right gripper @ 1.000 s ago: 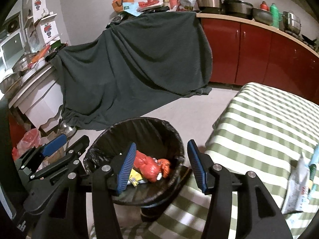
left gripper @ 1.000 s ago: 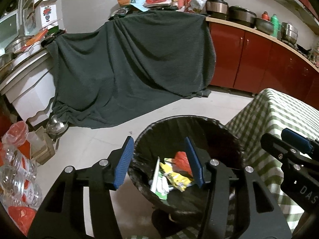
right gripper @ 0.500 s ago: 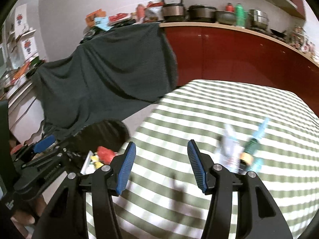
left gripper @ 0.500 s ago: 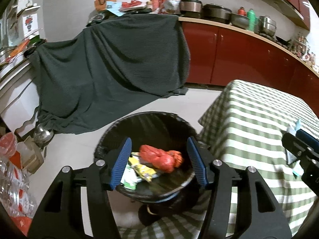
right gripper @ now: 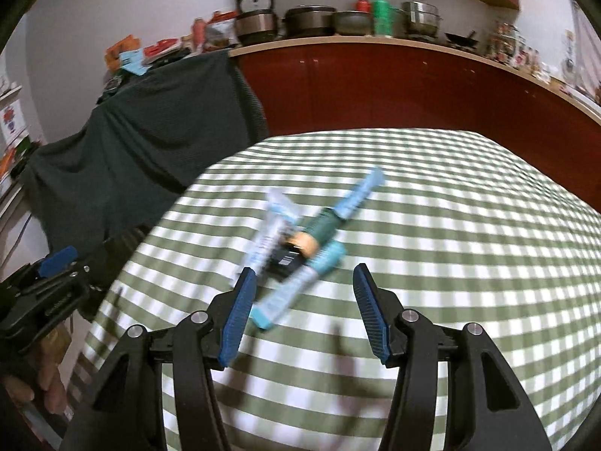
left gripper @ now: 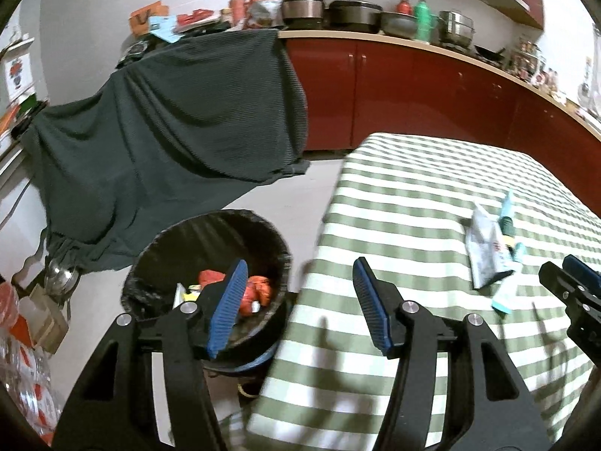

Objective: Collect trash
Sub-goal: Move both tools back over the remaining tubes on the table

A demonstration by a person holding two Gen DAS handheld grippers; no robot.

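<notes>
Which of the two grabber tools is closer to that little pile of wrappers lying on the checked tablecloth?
Right. The right gripper hangs open just short of the pile of wrappers. The left gripper, also open, sits off to the side at the table edge, by the trash bin.

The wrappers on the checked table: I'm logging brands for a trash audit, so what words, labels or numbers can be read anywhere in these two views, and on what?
No text can be read with confidence.
Wrappers on the checked table: print and a dark barcode-like patch show, motion-blurred, unreadable.
Same wrappers in the left wrist view: too small.
Left gripper body: faint lettering, illegible.
Wall pictures: red motif only, no legible words.
Counter packages: too small.
</notes>
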